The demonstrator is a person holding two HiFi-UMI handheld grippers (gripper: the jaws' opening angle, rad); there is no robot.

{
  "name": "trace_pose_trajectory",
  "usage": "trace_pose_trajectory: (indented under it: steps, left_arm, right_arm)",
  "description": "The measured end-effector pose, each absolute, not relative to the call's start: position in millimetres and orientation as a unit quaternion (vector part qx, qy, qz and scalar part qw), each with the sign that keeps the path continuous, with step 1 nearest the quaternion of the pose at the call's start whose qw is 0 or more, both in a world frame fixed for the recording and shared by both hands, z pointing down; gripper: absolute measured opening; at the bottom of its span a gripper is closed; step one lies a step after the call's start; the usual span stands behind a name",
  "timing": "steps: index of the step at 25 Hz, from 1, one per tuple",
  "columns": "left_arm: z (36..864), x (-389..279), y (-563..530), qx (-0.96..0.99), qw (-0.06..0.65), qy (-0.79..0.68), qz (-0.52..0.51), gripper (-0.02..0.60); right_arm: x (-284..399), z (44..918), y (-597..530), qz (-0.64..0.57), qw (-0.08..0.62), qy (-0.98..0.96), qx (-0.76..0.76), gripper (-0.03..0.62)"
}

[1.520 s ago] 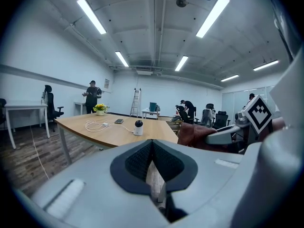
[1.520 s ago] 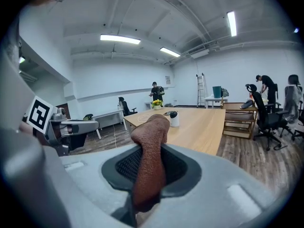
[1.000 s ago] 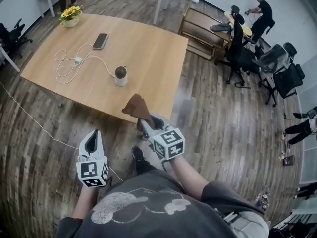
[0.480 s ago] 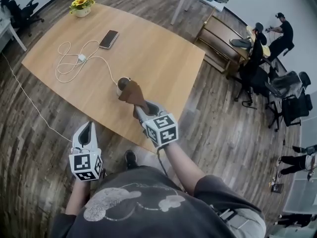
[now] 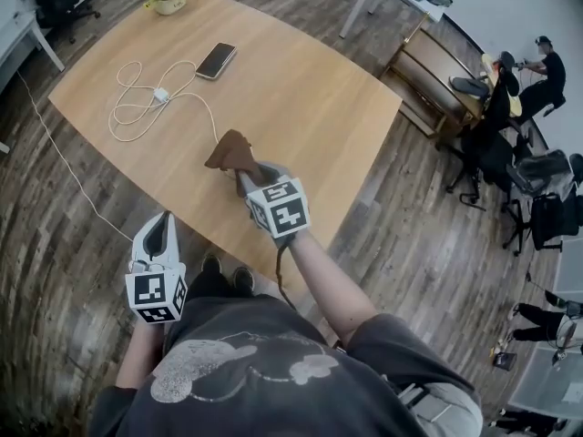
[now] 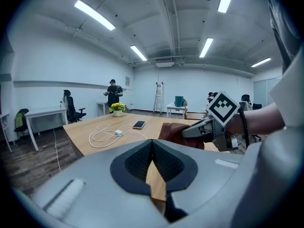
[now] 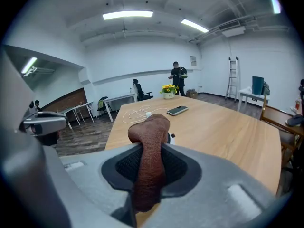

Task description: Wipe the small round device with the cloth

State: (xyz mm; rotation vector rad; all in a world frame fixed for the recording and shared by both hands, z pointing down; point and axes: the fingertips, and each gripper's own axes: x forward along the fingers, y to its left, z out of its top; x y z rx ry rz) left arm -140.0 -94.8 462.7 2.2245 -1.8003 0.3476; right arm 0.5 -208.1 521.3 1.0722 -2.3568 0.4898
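**Cloth clamped in my right gripper, above the device**

My right gripper (image 5: 246,178) is clamped on the brown cloth (image 5: 230,150), which sticks out of the jaws over the wooden table (image 5: 310,89), near its front edge. The small round device (image 7: 171,137) peeks out just behind the cloth, at its 3 o'clock in the right gripper view. I cannot tell if they touch. My left gripper (image 5: 163,230), jaws together on nothing, hangs off the table at 7 o'clock from the right one. A phone (image 5: 217,60) and a white cable (image 5: 146,103) lie at 11 o'clock from the cloth.
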Motion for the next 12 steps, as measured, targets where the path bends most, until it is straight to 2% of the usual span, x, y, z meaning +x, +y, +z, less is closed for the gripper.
trace_pose_trajectory:
  steps: [12]
  left_arm:
    - [465,-106,-152,0.819,0.126,-0.547,0.114,0.018]
  right_arm:
    - [68,555,-165,0.250,0.265,-0.804,0.469,0.081]
